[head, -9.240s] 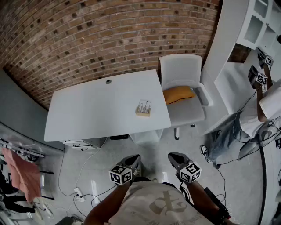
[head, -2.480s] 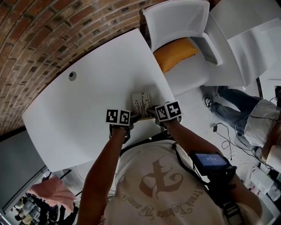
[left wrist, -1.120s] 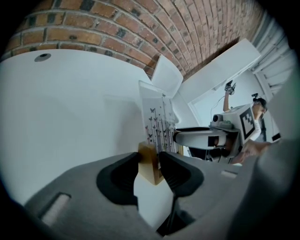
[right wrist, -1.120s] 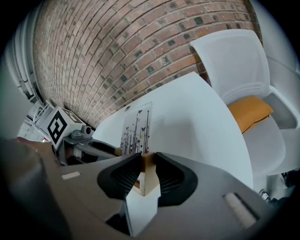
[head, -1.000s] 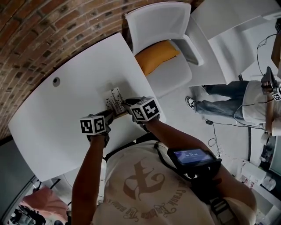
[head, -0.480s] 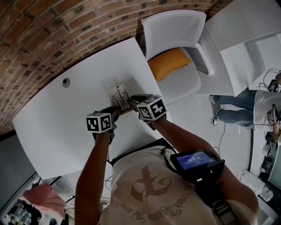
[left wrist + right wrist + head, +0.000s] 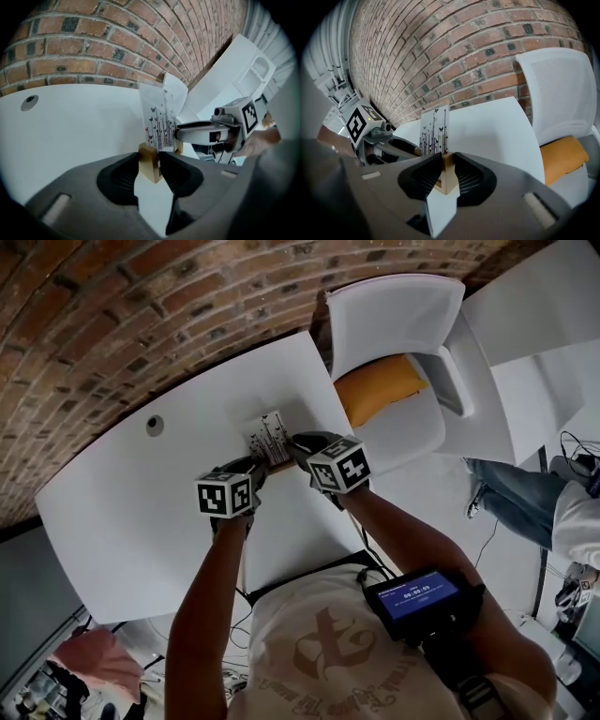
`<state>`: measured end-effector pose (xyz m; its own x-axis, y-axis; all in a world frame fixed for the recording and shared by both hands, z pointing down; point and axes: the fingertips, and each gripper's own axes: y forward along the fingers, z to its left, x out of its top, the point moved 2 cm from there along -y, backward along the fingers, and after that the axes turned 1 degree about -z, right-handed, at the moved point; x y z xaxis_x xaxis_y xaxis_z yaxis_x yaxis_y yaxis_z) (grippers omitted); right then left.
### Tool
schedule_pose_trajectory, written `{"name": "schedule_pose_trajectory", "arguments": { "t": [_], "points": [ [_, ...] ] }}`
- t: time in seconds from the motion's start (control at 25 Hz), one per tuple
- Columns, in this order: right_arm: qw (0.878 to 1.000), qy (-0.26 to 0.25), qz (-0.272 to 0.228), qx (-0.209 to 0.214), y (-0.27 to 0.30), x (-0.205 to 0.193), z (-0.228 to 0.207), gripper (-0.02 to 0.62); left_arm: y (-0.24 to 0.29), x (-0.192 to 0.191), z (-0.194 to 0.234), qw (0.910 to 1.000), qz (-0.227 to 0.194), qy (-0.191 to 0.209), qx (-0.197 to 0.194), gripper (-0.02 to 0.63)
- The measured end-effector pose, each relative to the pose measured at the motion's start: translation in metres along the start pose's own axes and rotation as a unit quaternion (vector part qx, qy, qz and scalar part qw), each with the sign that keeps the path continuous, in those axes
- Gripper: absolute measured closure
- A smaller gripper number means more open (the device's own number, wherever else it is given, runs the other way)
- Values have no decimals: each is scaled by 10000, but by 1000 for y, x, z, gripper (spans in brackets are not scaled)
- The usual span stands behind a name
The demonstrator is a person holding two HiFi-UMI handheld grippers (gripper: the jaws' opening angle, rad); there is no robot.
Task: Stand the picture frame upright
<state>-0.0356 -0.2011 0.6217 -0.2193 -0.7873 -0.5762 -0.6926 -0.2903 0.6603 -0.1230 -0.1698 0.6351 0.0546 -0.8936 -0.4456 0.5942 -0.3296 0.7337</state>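
Both ends are gripped. My left hand-held gripper (image 7: 151, 164) is clamped on one lower wooden corner of the picture frame (image 7: 158, 122). My right hand-held gripper (image 7: 444, 176) has just been closing its jaws, and they now pinch the other lower corner between them.

The frame is up on end between the two tools, its print facing me. It sits over the near part of the counter (image 7: 141, 493), toward the chair side. I can't tell whether its bottom edge touches the surface.

The print shows thin dark stems and small butterflies, with no words I can read. Each tool's cube carries black-and-white square markers.

The counter is plain white, with a round cable hole (image 7: 155, 425) well off to the left. A brick wall (image 7: 112, 315) runs behind it. A white chair (image 7: 394, 315) with an orange cushion (image 7: 380, 385) stands just beside the counter's right end.
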Motion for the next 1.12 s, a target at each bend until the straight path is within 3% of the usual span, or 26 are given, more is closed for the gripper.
{"name": "schedule_pose_trajectory", "arguments": {
  "t": [0.6,1.12],
  "points": [
    [9964,-531,-661,-14,29,75,-32,505,16,76,35,9962,-573,530,381,460],
    [9886,-953,-1158,-138,52,127,-66,512,37,138,61,9829,-953,1302,886,460]
  ]
}}
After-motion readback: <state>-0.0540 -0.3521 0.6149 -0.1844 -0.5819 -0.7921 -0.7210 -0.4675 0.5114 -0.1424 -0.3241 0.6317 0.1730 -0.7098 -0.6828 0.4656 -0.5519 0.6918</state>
